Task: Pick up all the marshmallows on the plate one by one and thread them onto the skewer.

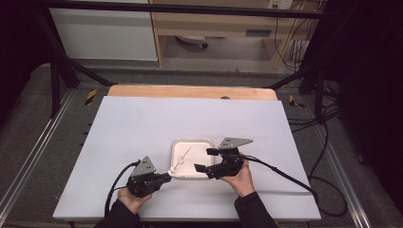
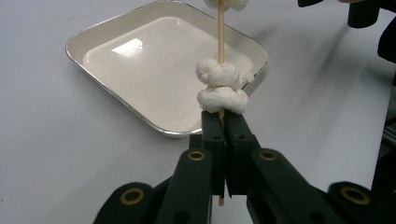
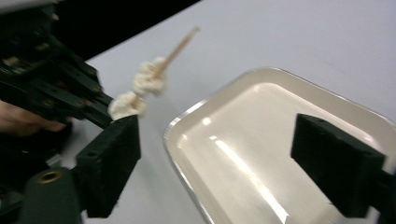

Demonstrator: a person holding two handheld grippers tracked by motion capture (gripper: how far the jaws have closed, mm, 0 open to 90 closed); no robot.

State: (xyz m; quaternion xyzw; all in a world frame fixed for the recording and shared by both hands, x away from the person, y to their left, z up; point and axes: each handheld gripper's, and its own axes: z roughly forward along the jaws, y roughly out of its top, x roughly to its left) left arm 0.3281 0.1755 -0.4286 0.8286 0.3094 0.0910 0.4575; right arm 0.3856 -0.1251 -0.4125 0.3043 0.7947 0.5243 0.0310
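Note:
A thin wooden skewer (image 2: 221,32) carries white doughy lumps (image 2: 219,74) threaded on it. My left gripper (image 2: 224,116) is shut on the skewer's lower end, just below the lowest lump. In the high view the left gripper (image 1: 166,177) sits at the tray's near left corner, and the skewer (image 1: 183,157) slants up over the cream square tray (image 1: 190,141). My right gripper (image 1: 205,159) stands open over the tray's right side. In the right gripper view its jaws (image 3: 224,158) are wide apart above the tray (image 3: 261,121) with nothing between them, and the skewer (image 3: 180,44) and lumps (image 3: 148,78) lie beyond its left pad.
The tray (image 2: 154,74) is bare inside and rests on a white table sheet (image 1: 142,123). A wooden table edge (image 1: 190,91) runs along the back. Black cables (image 1: 285,175) trail from both grippers toward the near edge and the right.

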